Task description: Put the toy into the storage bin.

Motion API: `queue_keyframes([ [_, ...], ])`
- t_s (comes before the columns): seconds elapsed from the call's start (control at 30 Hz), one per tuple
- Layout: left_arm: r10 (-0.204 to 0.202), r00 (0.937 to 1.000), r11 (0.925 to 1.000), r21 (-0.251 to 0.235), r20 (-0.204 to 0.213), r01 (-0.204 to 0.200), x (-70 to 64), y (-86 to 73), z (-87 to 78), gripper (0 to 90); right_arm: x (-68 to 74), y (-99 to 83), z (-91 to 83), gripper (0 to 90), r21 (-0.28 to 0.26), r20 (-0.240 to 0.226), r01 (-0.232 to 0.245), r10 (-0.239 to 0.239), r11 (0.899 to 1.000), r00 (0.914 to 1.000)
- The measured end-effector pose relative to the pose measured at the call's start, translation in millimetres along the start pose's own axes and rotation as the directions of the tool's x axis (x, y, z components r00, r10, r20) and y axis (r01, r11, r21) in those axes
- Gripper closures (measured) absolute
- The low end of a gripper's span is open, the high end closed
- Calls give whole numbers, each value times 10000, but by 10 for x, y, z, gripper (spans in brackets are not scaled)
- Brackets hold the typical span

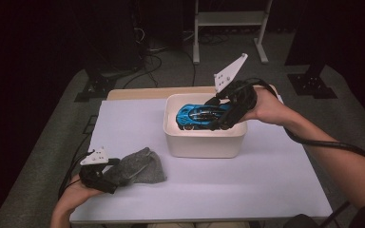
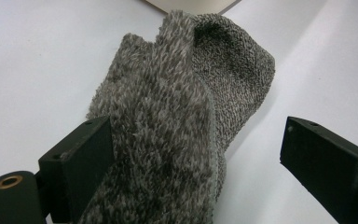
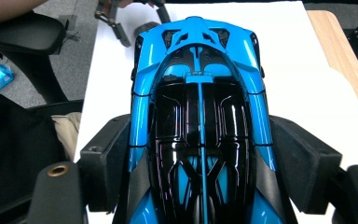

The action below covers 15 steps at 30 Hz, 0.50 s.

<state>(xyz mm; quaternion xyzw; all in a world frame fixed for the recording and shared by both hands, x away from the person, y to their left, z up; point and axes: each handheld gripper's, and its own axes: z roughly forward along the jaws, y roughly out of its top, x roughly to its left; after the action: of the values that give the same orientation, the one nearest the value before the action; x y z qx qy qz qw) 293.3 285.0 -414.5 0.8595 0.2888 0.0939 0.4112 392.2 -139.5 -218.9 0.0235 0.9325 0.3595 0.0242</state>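
Looking down from the high view, I have my right gripper (image 1: 225, 116) clamped on the blue toy car (image 1: 198, 115), which sits within the rim of the cream tub (image 1: 204, 142) toward the far right of the table (image 1: 247, 180). From the right gripper view, the car (image 3: 200, 116) lies lengthwise between the two black jaws, each pressed against one flank, its black glossy roof facing the camera and its nose pointing away from me. I cannot tell whether the wheels touch the tub's floor.

My left gripper (image 1: 119, 173) rests at the near left of the table, with the grey fuzzy cloth (image 1: 140, 166) lying in front of it. In the left gripper view the jaws stand wide apart: the cloth (image 2: 182, 116) brushes one jaw and covers part of it, while the other jaw stands clear of it over the white table surface. The cloth is rumpled, one fold fluffy and another finely knitted.
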Motion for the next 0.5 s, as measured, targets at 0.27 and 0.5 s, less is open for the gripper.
queue_keyframes([
  [0.27,-105,9999,9999,26,30,105,39,-8,33,87,-228,-28,70,253,53,47,-114,114,9999,9999],
  [0.5,-85,10000,9999,111,31,85,57,-8,55,88,-406,-99,215,253,206,47,-333,332,9992,9994],
])
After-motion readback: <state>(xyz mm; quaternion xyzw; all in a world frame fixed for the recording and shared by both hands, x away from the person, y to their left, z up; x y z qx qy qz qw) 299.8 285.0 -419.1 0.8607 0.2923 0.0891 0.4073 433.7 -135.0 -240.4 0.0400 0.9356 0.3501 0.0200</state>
